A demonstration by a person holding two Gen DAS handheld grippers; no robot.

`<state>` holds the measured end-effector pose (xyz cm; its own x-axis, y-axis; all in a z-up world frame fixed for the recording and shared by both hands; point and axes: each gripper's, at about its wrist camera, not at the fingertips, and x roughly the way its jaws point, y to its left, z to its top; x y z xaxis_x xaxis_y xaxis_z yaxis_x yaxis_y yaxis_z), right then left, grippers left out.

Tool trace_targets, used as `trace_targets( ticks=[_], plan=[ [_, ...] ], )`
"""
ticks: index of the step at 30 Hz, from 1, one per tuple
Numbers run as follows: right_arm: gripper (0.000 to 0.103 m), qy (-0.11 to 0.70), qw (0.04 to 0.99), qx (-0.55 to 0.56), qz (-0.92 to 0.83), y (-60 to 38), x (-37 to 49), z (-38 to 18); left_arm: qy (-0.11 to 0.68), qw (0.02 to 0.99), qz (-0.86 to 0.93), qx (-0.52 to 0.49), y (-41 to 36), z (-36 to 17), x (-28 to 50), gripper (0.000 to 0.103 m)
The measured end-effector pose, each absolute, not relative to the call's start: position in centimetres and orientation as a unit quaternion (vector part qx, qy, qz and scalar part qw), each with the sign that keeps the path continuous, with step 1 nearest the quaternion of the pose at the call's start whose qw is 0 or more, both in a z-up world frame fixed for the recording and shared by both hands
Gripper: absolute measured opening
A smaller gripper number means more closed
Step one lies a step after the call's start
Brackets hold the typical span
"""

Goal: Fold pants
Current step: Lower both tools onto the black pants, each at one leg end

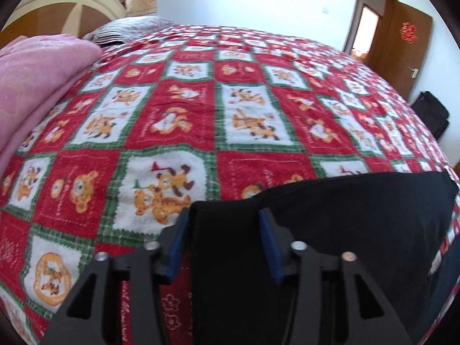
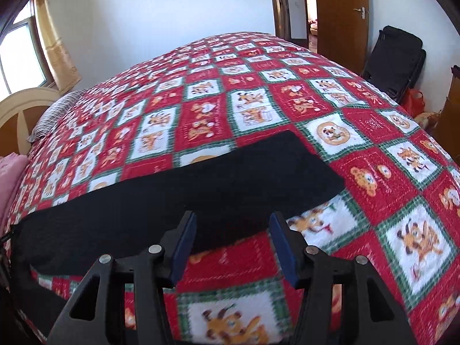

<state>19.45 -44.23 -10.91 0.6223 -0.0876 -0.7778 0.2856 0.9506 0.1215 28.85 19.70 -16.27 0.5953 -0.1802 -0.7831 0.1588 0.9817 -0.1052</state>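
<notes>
Black pants (image 2: 178,192) lie flat on a red, white and green patterned bed cover, folded lengthwise into one long band. In the right wrist view the leg end lies at the upper right and the band runs down to the left. My right gripper (image 2: 233,224) is open and empty, just above the near edge of the leg. In the left wrist view the pants (image 1: 345,224) fill the lower right. My left gripper (image 1: 224,218) is open, its fingers either side of the pants' left edge, holding nothing.
The bed cover (image 1: 172,120) spreads wide to the far side. A pink folded quilt (image 1: 34,86) and a striped pillow (image 1: 129,28) lie at the head end by the headboard. A brown door (image 2: 339,11) and black bags (image 2: 394,57) stand beyond the bed.
</notes>
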Motion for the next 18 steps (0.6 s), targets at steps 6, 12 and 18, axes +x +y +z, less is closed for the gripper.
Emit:
trace_targets(
  ticks=[6,12,18],
  plan=[
    [0.055,0.433,0.883,0.127,-0.129,-48.3,22.8,-11.3,0.442,0.890,-0.107,-0.015,19.5,-16.4,29.4,0.038],
    [0.062,0.444,0.875,0.122,-0.152,-52.1,26.5,-12.0,0.439,0.893,-0.099,-0.001,18.9,-16.5,29.4,0.045],
    [0.064,0.467,0.865,0.118,-0.142,-54.0,29.9,-14.1,0.444,0.892,-0.086,0.003,18.9,-16.6,29.9,0.063]
  ],
)
